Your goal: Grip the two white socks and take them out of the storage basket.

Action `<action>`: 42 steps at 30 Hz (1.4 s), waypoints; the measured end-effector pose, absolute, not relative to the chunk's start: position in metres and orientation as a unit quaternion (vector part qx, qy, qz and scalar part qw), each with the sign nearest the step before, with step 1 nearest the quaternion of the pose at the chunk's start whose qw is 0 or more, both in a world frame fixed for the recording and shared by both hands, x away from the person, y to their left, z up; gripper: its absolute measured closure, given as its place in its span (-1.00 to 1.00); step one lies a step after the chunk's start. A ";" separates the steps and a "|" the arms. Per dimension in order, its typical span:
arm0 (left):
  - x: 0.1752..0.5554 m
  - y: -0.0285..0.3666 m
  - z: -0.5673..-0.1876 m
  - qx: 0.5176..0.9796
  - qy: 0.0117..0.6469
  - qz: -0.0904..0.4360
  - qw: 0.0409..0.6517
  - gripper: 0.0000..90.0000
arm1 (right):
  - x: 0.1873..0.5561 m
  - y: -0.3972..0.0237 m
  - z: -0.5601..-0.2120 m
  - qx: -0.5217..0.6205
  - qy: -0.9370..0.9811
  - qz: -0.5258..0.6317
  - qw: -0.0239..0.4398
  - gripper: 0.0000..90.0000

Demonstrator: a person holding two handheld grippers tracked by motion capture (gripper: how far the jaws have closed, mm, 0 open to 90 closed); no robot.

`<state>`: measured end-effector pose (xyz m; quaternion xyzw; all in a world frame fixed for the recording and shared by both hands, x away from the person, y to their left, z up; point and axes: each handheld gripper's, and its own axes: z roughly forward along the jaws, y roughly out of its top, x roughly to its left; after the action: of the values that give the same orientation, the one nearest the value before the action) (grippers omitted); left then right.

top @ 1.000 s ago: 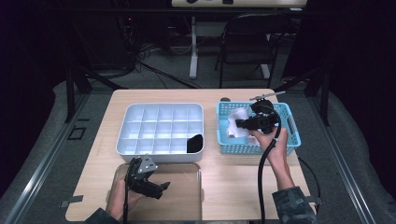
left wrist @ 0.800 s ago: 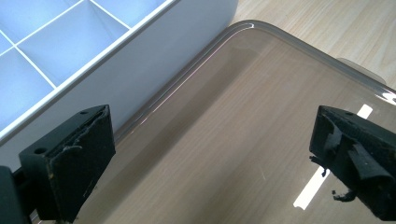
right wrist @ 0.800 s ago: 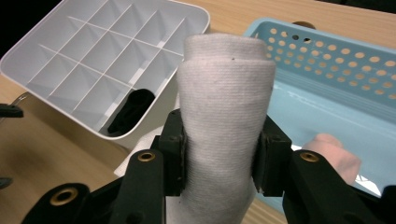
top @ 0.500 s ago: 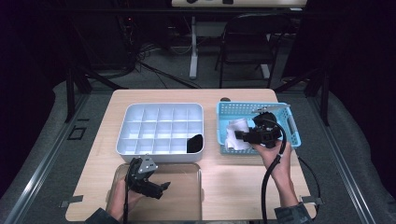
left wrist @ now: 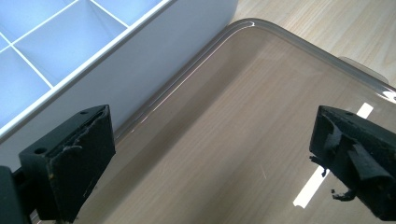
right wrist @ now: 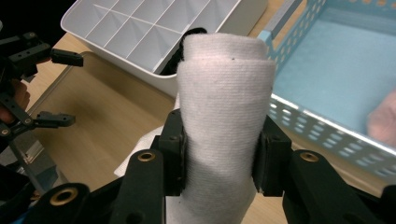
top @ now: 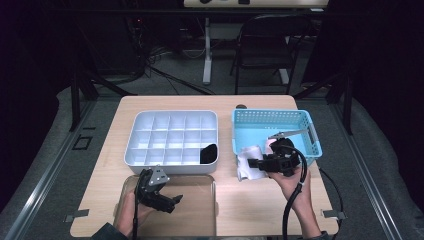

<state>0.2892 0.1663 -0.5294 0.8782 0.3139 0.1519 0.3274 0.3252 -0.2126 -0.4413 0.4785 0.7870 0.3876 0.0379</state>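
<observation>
Between the right gripper's (right wrist: 219,158) jaws sits a rolled white cloth (right wrist: 224,126), clamped on both sides and held over the near left corner of the blue basket (top: 300,122), to the right of the white divided tray (top: 172,137). At the near left, the left gripper (top: 167,202) hovers over a clear lid (left wrist: 261,121) with its jaws wide apart and nothing between them.

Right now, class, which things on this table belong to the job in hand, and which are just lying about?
In the job:
- rolled white cloth, clamped in the right gripper
- blue basket
- white divided tray

Lying about:
- clear lid under the open left gripper
- folding chair beyond the table
</observation>
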 end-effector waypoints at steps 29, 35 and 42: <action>0.290 0.166 -0.530 0.881 0.312 0.150 0.322 -1.00 | 0.319 -0.195 -0.531 0.502 0.814 0.284 -0.062 -0.10; 0.290 0.165 -0.530 0.882 0.310 0.148 0.321 -1.00 | 0.313 -0.200 -0.516 0.499 0.823 0.272 0.014 -0.06; 0.290 0.165 -0.530 0.883 0.310 0.147 0.321 -1.00 | 0.318 -0.213 -0.518 0.518 0.819 0.243 0.034 -0.08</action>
<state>0.2900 0.1649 -0.5299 0.8826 0.3100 0.1468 0.3215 0.3177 -0.2129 -0.5178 0.5185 0.8191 0.2430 0.0336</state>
